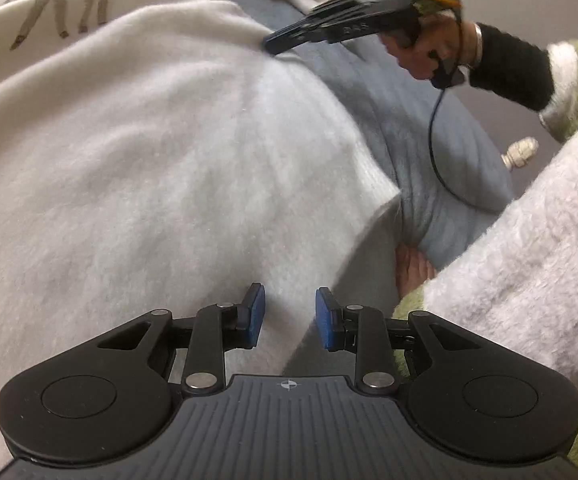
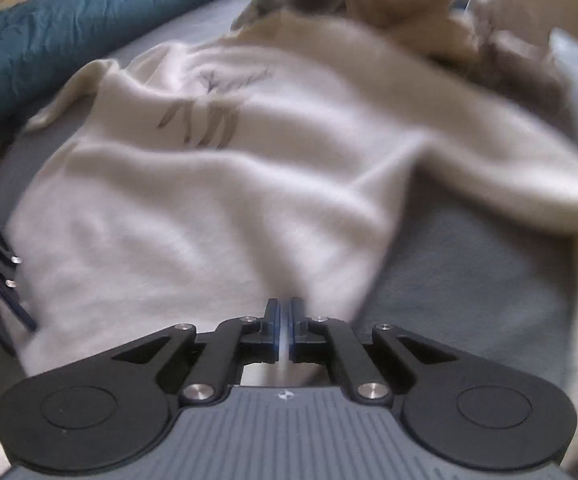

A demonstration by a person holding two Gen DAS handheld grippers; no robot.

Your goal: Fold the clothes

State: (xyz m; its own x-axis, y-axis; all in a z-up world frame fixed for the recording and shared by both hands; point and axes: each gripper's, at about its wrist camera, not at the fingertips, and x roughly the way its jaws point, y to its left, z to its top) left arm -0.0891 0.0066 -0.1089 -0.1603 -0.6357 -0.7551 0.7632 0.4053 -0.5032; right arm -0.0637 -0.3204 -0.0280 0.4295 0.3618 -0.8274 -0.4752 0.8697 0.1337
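Right wrist view had the right hand-held gripper (image 2: 285,330) clamped on the cream sweatshirt's (image 2: 217,184) near edge; left hand-held gripper (image 1: 290,318) sat parted, empty, over its hem

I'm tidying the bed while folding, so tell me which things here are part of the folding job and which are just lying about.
Part of the job:
- white sweatshirt
- right gripper, shut on its hem
- left gripper, open over the fabric

Just lying about:
- blue quilt
- brown heap of clothes
- fluffy grey and green garment
- grey bedsheet
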